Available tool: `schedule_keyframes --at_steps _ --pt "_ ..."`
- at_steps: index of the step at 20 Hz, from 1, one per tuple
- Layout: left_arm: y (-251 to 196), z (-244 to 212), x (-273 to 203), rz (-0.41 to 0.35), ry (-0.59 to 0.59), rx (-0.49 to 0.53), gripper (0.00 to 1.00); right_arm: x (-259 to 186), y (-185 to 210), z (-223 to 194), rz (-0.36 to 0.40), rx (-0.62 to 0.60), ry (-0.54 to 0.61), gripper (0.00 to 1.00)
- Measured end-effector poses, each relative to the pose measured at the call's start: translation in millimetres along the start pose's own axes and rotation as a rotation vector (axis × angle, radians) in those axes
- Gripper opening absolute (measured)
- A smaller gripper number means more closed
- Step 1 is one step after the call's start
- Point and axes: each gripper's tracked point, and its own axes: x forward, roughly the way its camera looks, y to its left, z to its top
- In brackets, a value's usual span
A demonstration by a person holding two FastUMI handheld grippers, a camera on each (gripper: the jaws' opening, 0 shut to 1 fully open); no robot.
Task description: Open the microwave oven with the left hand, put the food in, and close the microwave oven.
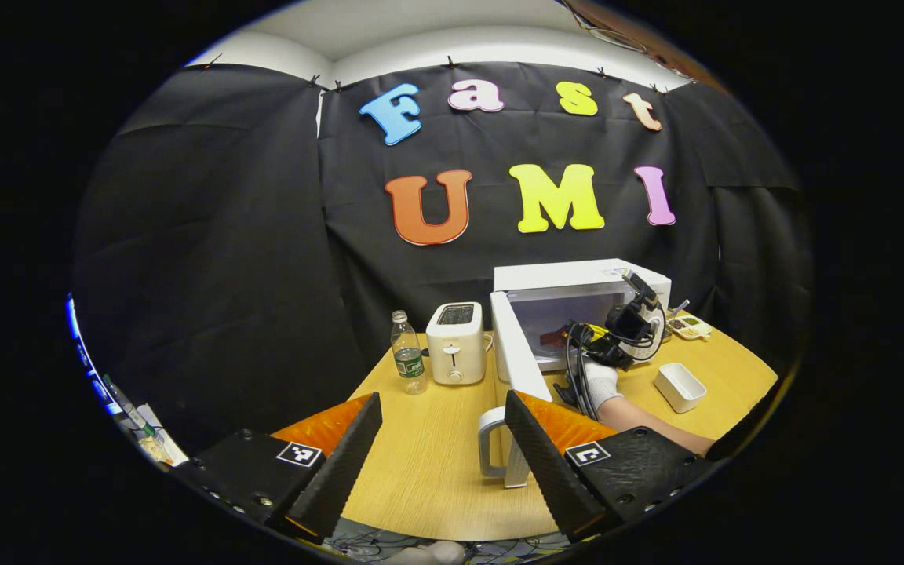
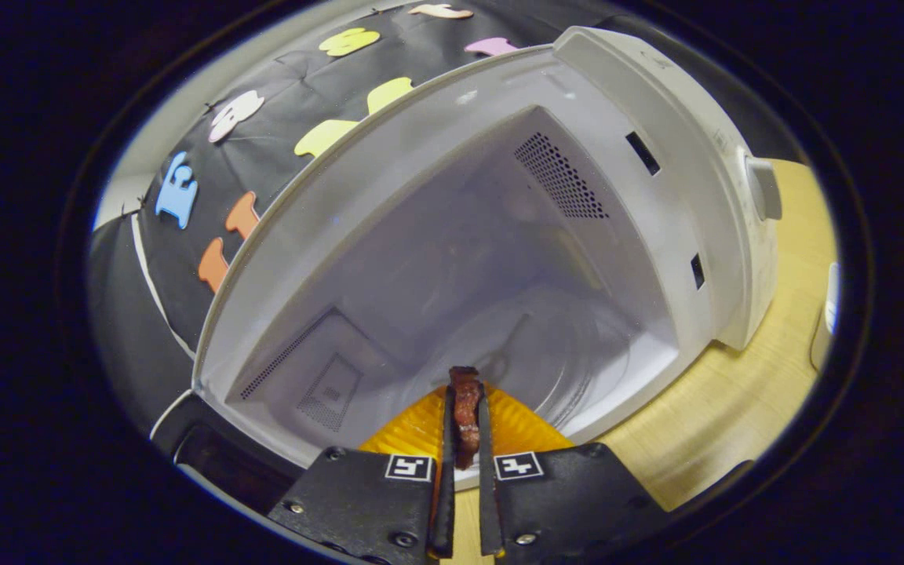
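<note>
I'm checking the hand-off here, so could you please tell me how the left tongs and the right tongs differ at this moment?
The left tongs are spread open and hold nothing, while the right tongs are shut on a piece of food. The left tongs hang back over the table, near the handle of the open microwave door; the right tongs reach into the microwave. Both point toward the microwave.

We see a staged recording booth rather than a real kitchen: black cloth (image 1: pixel 209 259) pinned up as walls around a wooden table (image 1: pixel 436 463) holding a microwave (image 1: pixel 577 276), toaster (image 1: pixel 456 343) and water bottle (image 1: pixel 407 353).
</note>
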Motion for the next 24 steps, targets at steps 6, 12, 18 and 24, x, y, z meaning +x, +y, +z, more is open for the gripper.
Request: schedule_keyframes --at_steps 6,12,18,24 --pt "3.5 -0.4 5.9 0.019 -0.007 -0.008 0.97 8.6 -15.9 4.9 -0.068 -0.340 -0.010 0.43" --pt "2.3 4.9 10.4 0.026 -0.019 -0.014 0.97 -1.8 3.7 14.5 -0.016 -0.472 -0.013 0.91" --pt "4.9 19.3 7.8 0.028 -0.059 -0.020 0.96 -62.8 16.0 39.4 0.032 -0.476 0.035 0.96" --pt "14.6 48.6 17.5 0.009 -0.121 -0.032 0.97 -191.3 6.1 112.3 0.090 -0.616 0.074 0.91"
